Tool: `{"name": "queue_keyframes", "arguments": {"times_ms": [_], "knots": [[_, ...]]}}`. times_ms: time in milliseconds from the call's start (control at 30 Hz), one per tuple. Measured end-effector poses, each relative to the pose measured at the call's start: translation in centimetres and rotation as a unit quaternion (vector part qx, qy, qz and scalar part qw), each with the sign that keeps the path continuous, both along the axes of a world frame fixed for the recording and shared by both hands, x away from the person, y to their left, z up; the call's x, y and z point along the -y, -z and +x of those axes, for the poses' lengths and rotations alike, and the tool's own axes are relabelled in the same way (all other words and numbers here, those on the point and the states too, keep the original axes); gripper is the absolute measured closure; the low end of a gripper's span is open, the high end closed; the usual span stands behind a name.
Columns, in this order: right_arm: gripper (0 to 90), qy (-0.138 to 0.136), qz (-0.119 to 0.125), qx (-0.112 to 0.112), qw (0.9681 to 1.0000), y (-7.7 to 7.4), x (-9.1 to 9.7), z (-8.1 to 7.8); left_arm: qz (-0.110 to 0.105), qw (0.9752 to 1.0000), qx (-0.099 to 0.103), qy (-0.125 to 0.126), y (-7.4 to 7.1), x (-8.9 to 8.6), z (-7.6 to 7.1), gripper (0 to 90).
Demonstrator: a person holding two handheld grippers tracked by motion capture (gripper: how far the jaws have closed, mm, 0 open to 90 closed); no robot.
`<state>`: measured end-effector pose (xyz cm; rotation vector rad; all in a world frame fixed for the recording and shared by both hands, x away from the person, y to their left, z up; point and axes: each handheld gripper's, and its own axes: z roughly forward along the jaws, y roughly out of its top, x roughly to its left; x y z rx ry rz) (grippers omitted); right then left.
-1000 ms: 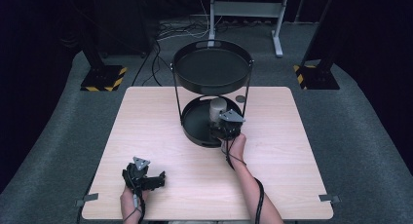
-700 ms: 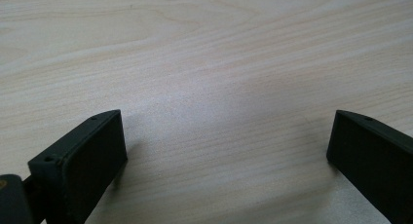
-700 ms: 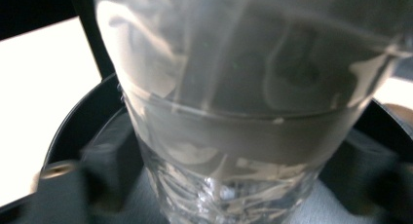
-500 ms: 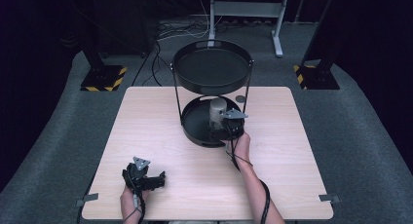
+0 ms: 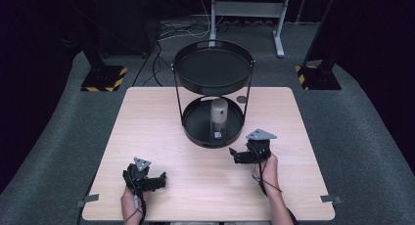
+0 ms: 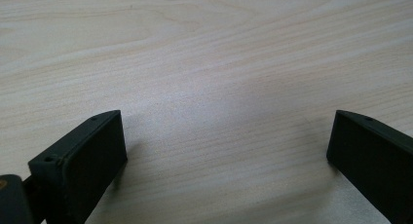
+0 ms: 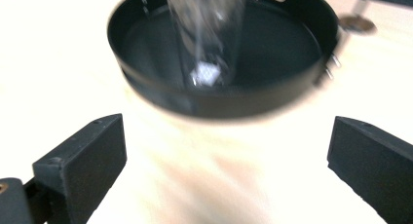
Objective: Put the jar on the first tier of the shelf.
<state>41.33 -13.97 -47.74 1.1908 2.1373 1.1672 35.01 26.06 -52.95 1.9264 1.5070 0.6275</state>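
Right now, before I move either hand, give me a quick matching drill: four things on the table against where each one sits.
Things:
1. clear bottle
2. coin
3. left gripper
4. right gripper

Places:
A. near edge of the table, over bare wood
B. standing in the stand's lower tray
C. just in front of the lower tray, jaws apart
D. on the wood behind the stand

Pairs: 1-B, 2-D, 3-A, 4-C

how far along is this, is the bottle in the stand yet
Looks done: the clear bottle stands upright on the lower tray of the black stand. In hand: nothing; the right gripper and left gripper are open over the table. The top tray holds nothing.
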Motion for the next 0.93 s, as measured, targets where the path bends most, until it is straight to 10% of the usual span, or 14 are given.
{"name": "queue_keyframes", "arguments": {"times_ms": [400, 933], "knots": [[0.0, 0.067, -0.012, -0.045, 0.9967, 4.2, 7.0, -5.7, -0.001, 1.0, -0.001, 0.0, 0.0, 0.0, 0.0, 0.3], [0.0, 0.032, -0.031, -0.079, 0.9959, 5.0, 7.4, -5.7, -0.001, 1.0, -0.001, -0.001, 0.0, 0.0, 0.0, 0.2]]}}
